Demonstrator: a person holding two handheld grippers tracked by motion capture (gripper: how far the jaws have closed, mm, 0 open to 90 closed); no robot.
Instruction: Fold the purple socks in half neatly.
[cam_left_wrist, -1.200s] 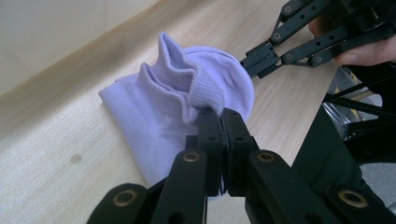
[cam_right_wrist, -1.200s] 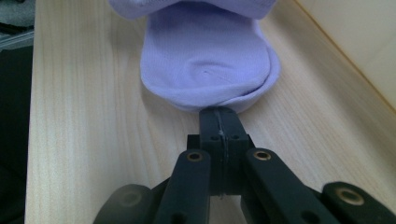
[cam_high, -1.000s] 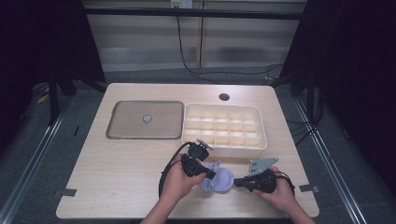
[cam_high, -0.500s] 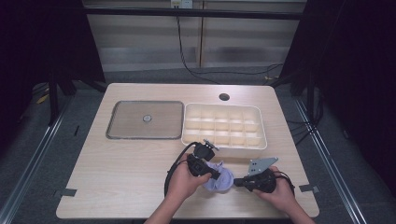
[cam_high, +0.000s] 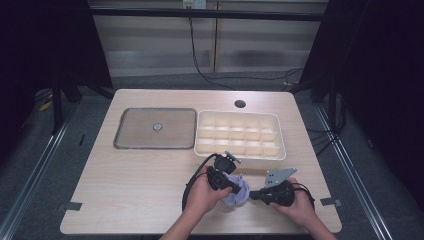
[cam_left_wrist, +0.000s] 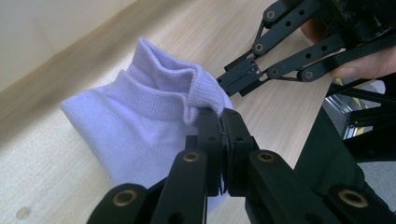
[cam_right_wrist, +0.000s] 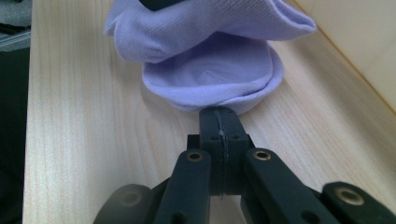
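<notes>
A lavender sock (cam_high: 239, 192) lies bunched near the table's front edge, between the two hands. In the left gripper view, my left gripper (cam_left_wrist: 223, 116) is shut on the ribbed cuff of the sock (cam_left_wrist: 140, 121). The right gripper (cam_left_wrist: 226, 79) reaches the same cuff from the far side. In the right gripper view, my right gripper (cam_right_wrist: 219, 112) is shut, its tips pinching the rim of the sock's (cam_right_wrist: 210, 79) lower fold. Seen from above, the left gripper (cam_high: 233, 188) and right gripper (cam_high: 252, 195) point toward each other across the sock.
A white compartment tray (cam_high: 283, 137) stands just behind the hands. A flat grey lid (cam_high: 135, 131) with a small knob lies to its left. A round hole (cam_high: 240, 104) sits near the table's far edge. Bare wood spreads to the left of the hands.
My left gripper has shifted a little to the right with the cuff, bunching the sock closer to the right gripper. The right hand has stayed put.
</notes>
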